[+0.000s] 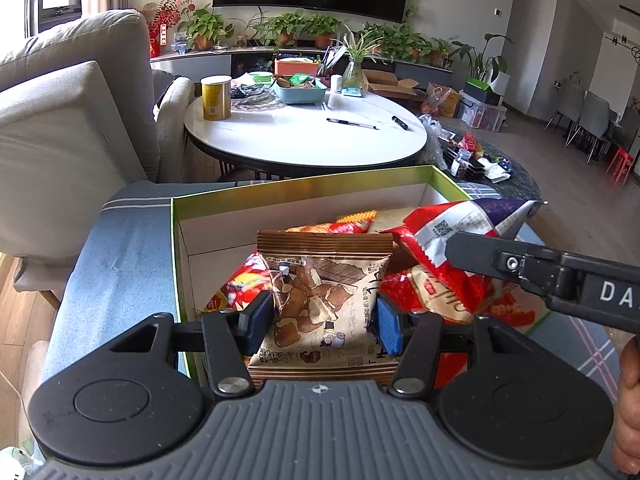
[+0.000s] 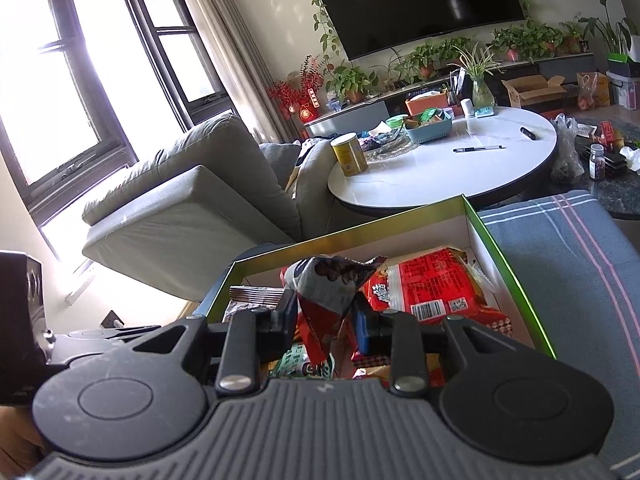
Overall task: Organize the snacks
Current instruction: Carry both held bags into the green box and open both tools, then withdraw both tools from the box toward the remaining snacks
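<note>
Down at the bottom centre of the left wrist view, the left gripper (image 1: 324, 322) has its fingers (image 1: 388, 330) pressed against both sides of a brown snack packet (image 1: 326, 280), gripping it upright over the near part of the green-rimmed box (image 1: 280, 192). That box sits on a blue-grey striped cloth (image 1: 116, 256) and it's already heaped with red packets (image 1: 440, 292). Coming in from the right edge of the same frame is the right gripper (image 1: 452, 246), a dark arm nosing into a crumpled red, white and purple bag (image 1: 460, 224) above the right half of the box. Switch to the right wrist view and, at lower centre, the right gripper (image 2: 326, 322) is clamped tight on that bag (image 2: 328, 284), which is scrunched and sticks up between the two fingers (image 2: 362, 330). To its right, in the box (image 2: 512, 264), lies a flat red packet (image 2: 432, 288) with a barcode. Beyond, in the upper right, the round white bench (image 2: 460, 168) carries a yellow canister (image 2: 349, 154), a pen (image 2: 478, 149) and a blue basket (image 2: 430, 128).
</note>
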Motion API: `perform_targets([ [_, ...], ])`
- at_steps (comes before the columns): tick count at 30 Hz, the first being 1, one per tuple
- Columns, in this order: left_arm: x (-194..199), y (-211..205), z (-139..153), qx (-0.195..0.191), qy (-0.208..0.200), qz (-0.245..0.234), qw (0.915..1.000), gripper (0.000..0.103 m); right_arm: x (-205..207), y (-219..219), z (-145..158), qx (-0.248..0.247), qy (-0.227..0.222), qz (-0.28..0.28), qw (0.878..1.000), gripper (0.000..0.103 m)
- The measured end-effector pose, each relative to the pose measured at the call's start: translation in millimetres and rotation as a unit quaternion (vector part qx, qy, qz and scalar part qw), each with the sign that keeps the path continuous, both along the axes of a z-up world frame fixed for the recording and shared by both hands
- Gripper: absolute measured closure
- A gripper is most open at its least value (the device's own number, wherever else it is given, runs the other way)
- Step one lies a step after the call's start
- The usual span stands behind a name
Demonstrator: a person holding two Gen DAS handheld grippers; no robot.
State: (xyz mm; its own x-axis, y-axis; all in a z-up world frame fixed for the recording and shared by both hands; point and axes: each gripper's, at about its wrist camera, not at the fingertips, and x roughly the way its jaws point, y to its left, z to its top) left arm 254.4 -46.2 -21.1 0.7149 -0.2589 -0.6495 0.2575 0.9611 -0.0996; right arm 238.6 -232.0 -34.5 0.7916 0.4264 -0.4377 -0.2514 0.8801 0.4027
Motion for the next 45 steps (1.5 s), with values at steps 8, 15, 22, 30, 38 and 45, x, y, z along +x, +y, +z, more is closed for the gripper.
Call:
perform_targets([
  [8, 22, 3, -17, 0.045, 0.012, 0.026, 0.9986, 0.050, 15, 11, -6, -0.008, 0.015, 0.011, 1.000, 0.070],
  [15, 33, 9, -18, 0.035, 0.012, 0.038, 0.9986, 0.051, 19, 20, -12, -0.019, 0.027, 0.019, 0.999, 0.070],
  [22, 20, 18, -6, 0.010, 0.002, 0.040, 0.9992, 0.044, 13, 19, -4, -0.017, 0.017, 0.005, 1.000, 0.069],
  [30, -10, 27, 16, 0.002, -0.029, 0.040, 0.9988, 0.038, -4, 20, 13, -0.018, -0.016, -0.012, 1.000, 0.045],
  [38, -55, 44, 13, -0.013, -0.023, 0.036, 0.9990, 0.038, -33, 14, 16, -0.019, -0.016, -0.008, 1.000, 0.045],
  [45, -94, 41, -6, -0.006, -0.010, -0.026, 0.9996, 0.035, -62, 4, 6, -0.016, 0.001, -0.025, 1.000, 0.044],
])
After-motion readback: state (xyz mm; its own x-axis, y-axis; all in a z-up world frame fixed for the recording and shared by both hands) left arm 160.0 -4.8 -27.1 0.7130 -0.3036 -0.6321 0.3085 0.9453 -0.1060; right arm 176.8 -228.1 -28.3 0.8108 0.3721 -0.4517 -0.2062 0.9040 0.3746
